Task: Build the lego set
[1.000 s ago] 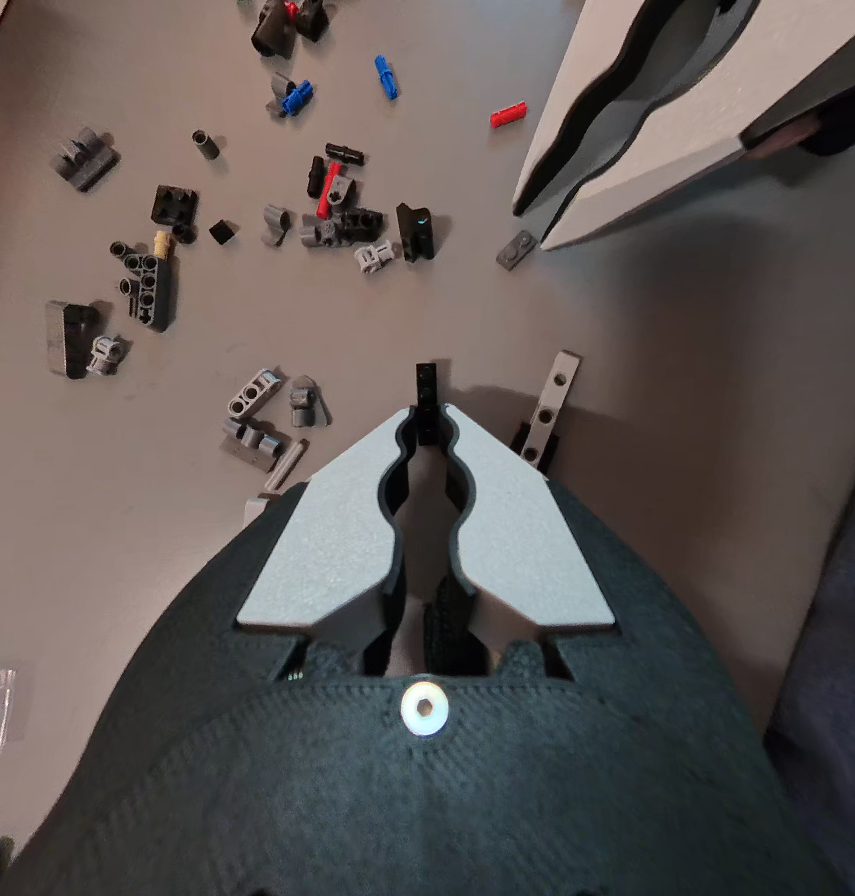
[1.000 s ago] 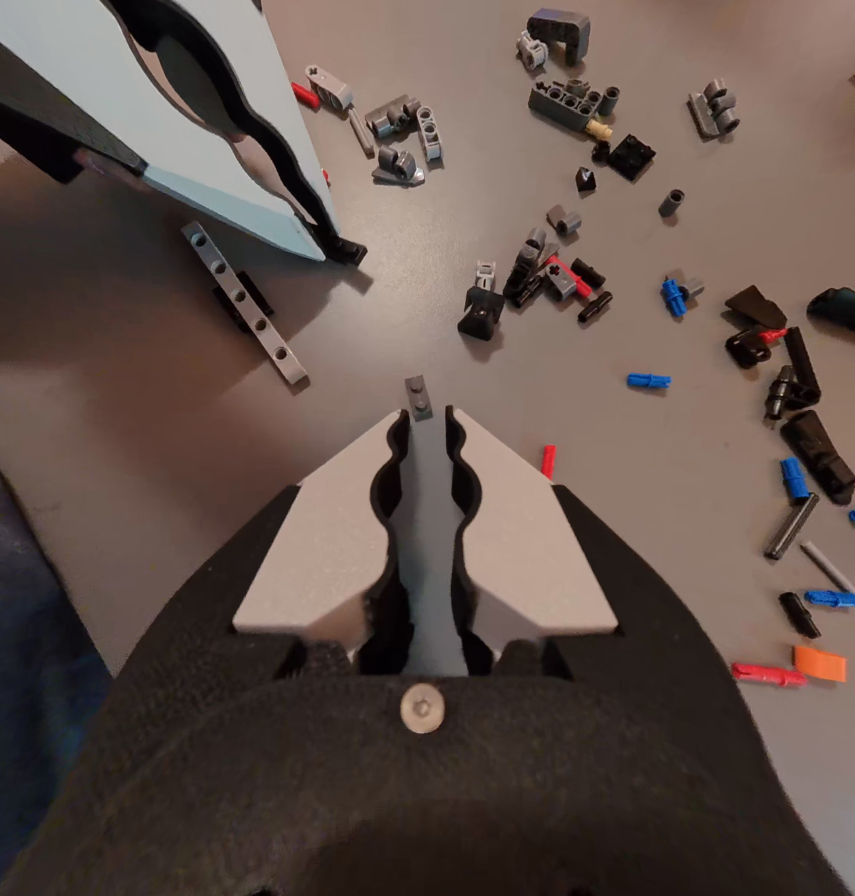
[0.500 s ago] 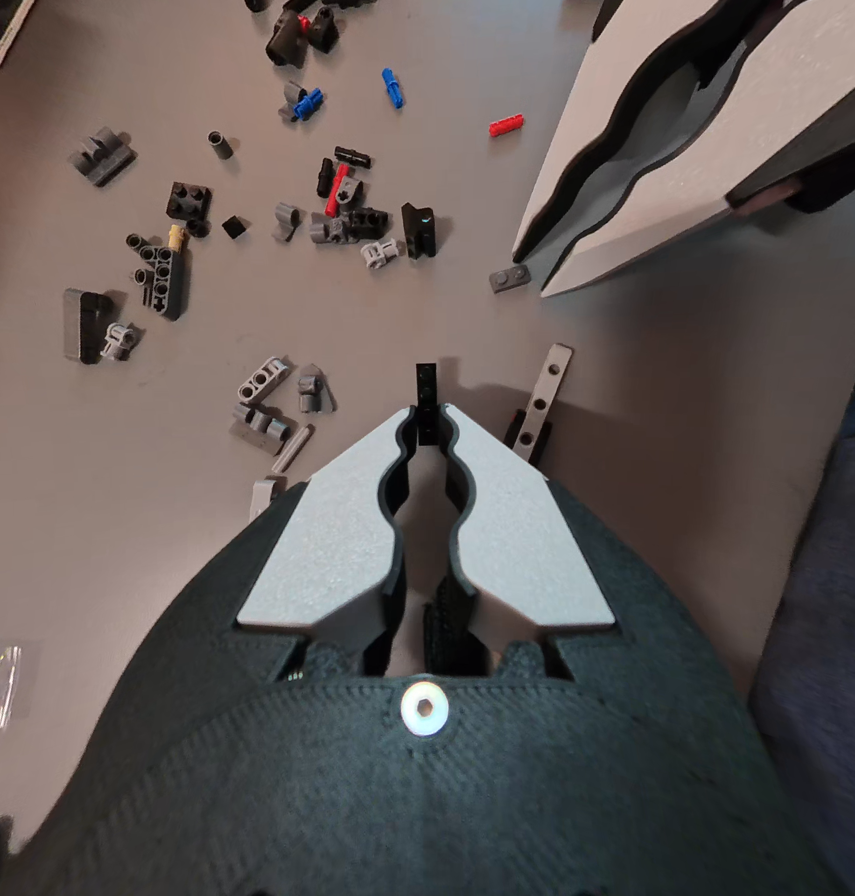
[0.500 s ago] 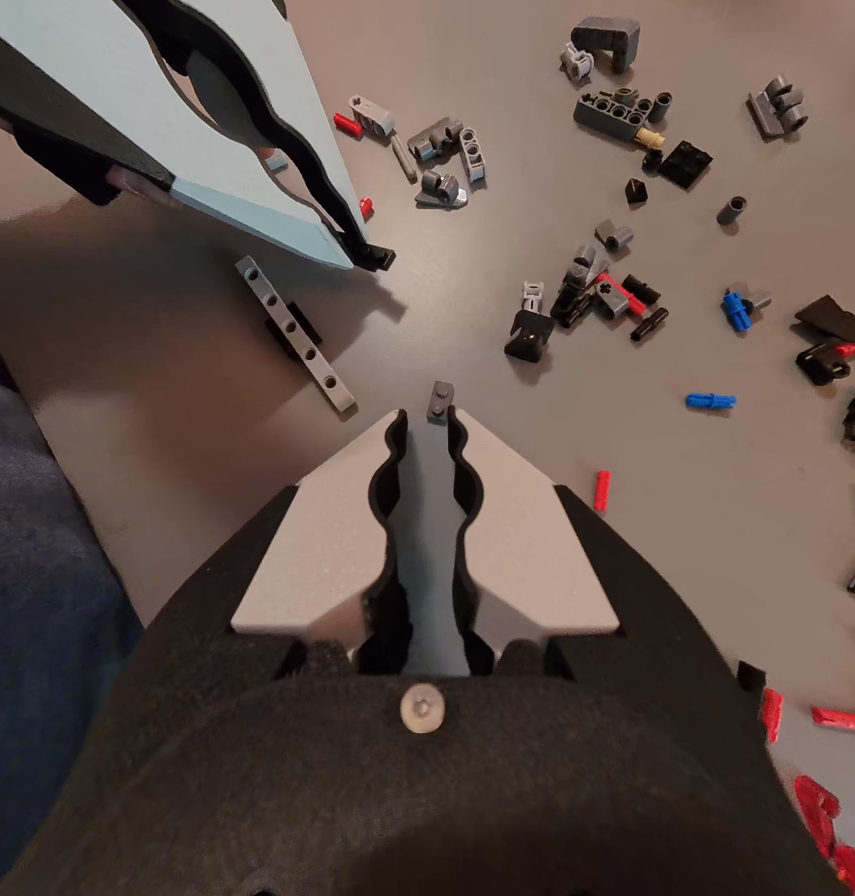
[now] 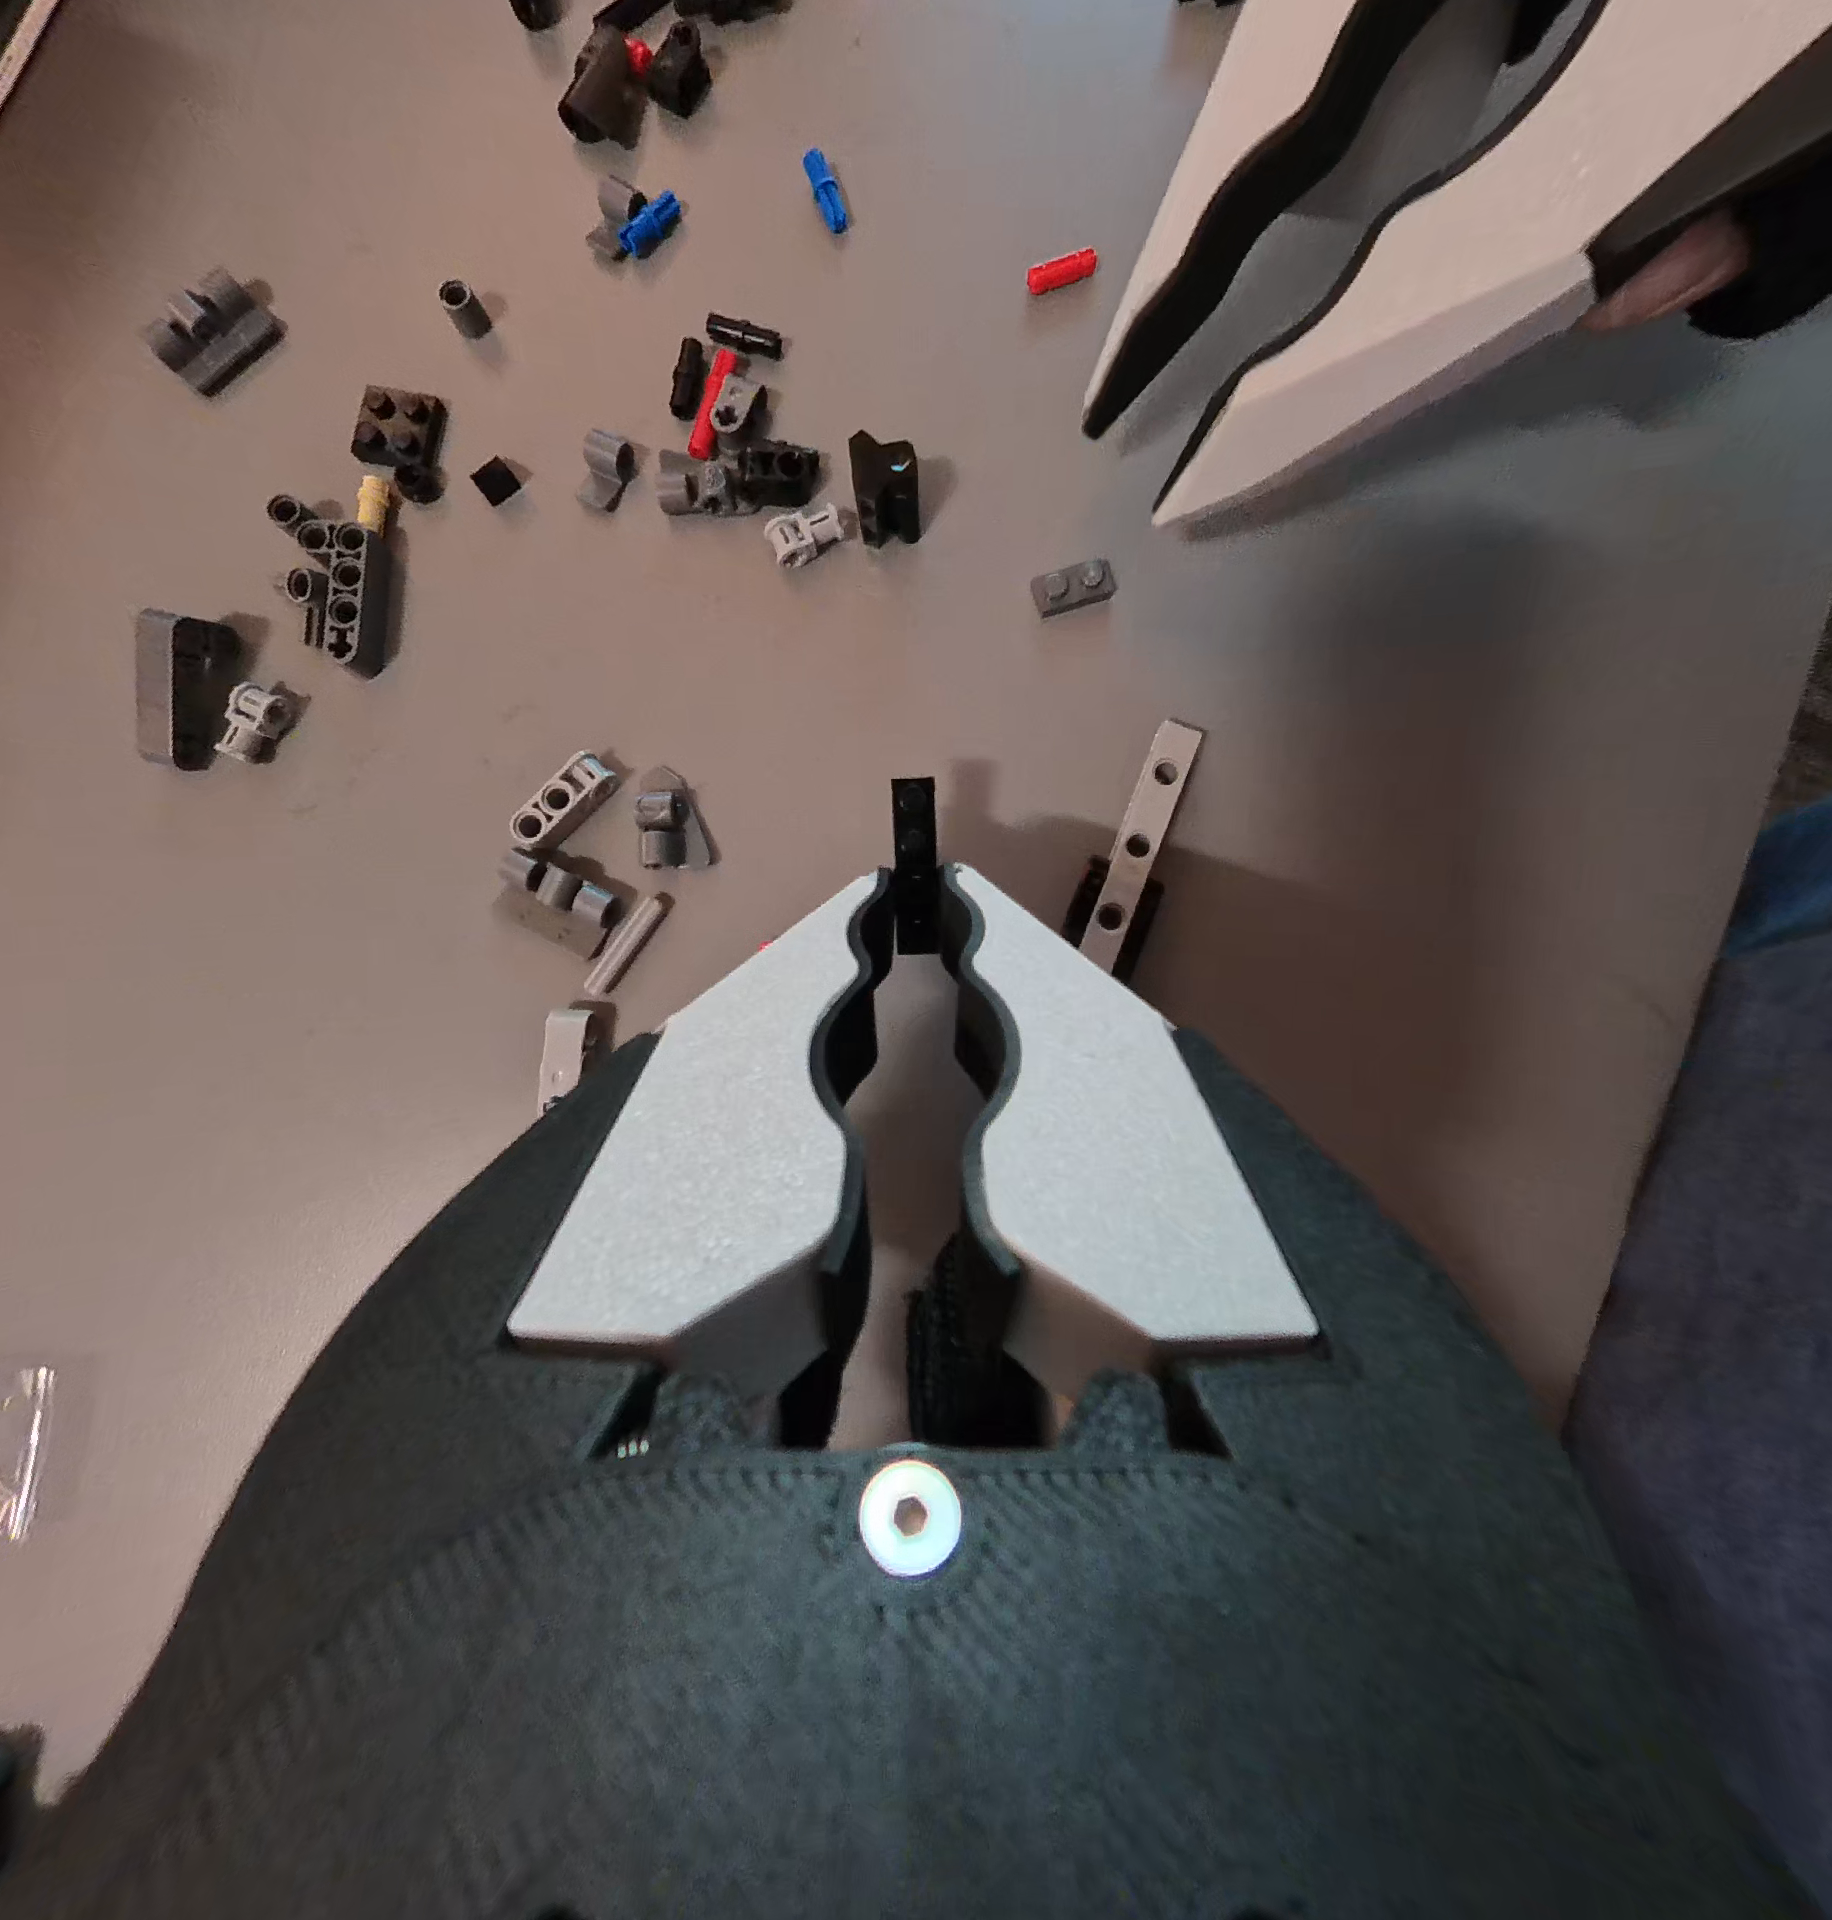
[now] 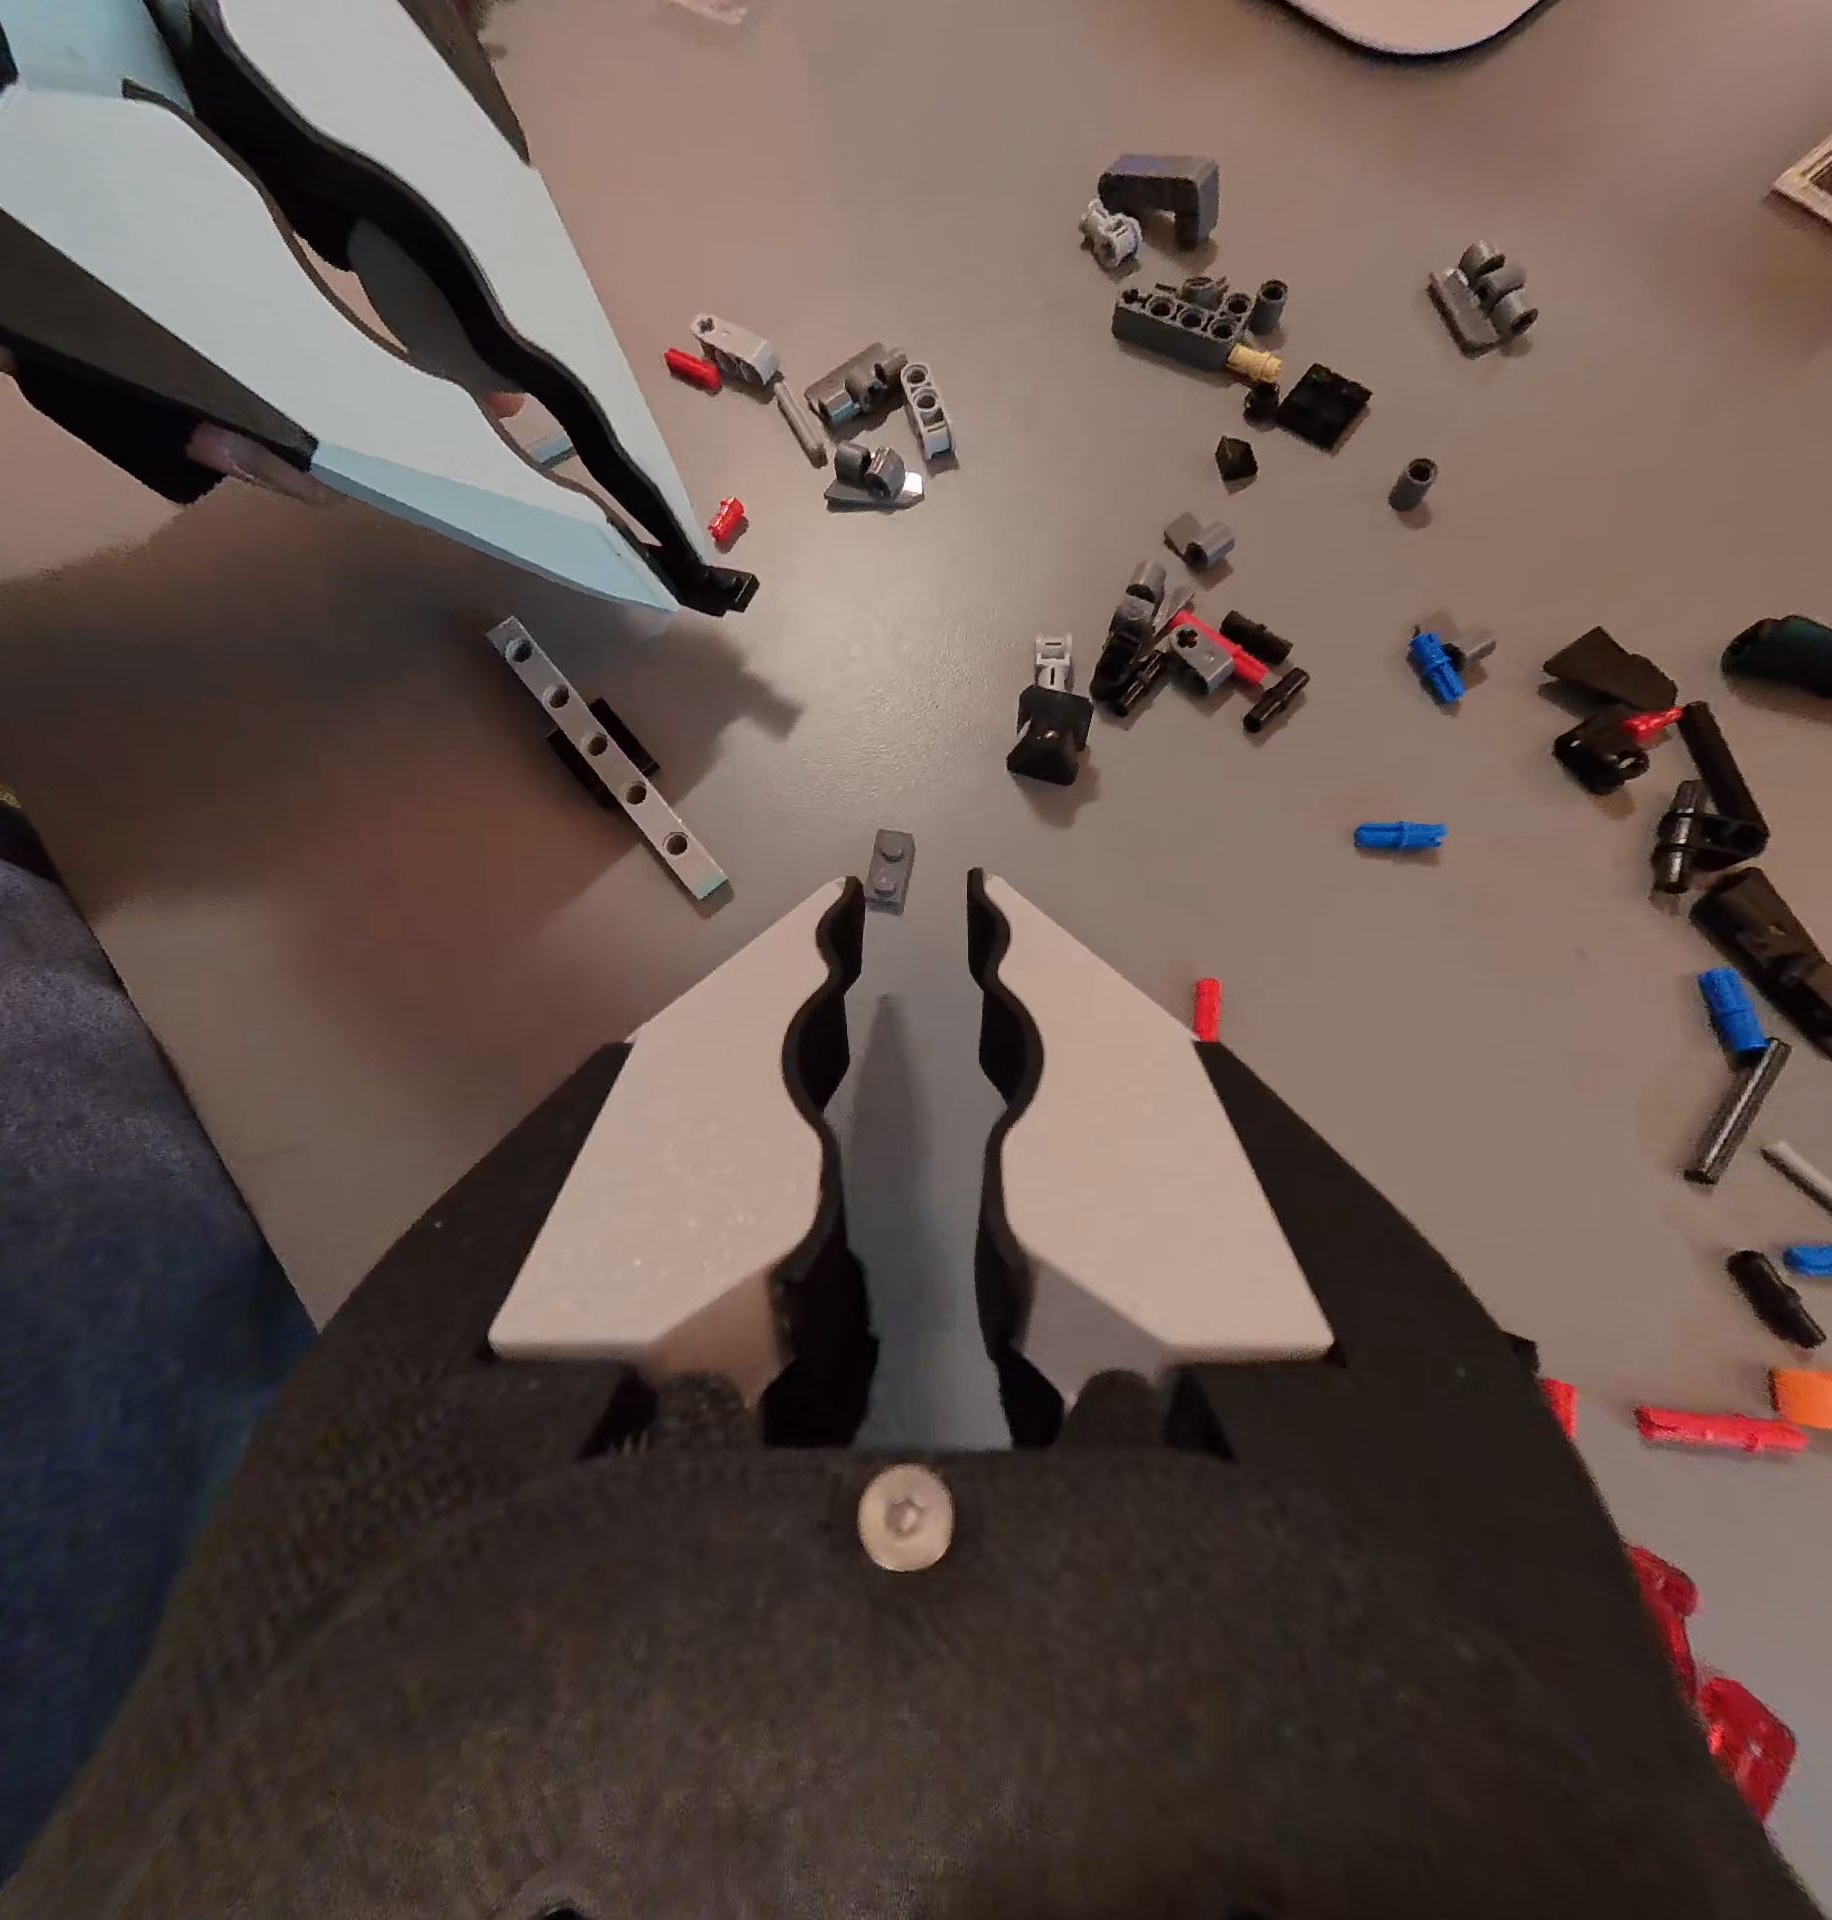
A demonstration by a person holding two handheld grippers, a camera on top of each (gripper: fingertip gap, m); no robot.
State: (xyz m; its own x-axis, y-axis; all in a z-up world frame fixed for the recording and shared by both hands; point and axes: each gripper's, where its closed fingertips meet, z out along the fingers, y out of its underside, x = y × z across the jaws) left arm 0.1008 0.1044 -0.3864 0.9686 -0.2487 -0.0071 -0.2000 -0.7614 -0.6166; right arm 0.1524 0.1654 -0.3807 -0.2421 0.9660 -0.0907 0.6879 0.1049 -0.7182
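Note:
My left gripper is shut on a small black plate that sticks out past its tips, held above the table. It also shows in the right wrist view at the upper left, with the black plate at its tip. My right gripper is open and empty. A small dark grey two-stud plate lies on the table just ahead of its left fingertip. That plate sits below the right gripper in the left wrist view.
A long light grey plate with holes rests on a black piece near the table's front edge. Loose grey, black, blue and red pieces are scattered across the grey table. A person's blue-clad leg is at the table's edge. Tip to tip, the grippers are about 9 cm apart.
My right gripper has opened wider and drawn away from the grey two-stud plate, which stays on the table. My left gripper still holds the black plate.

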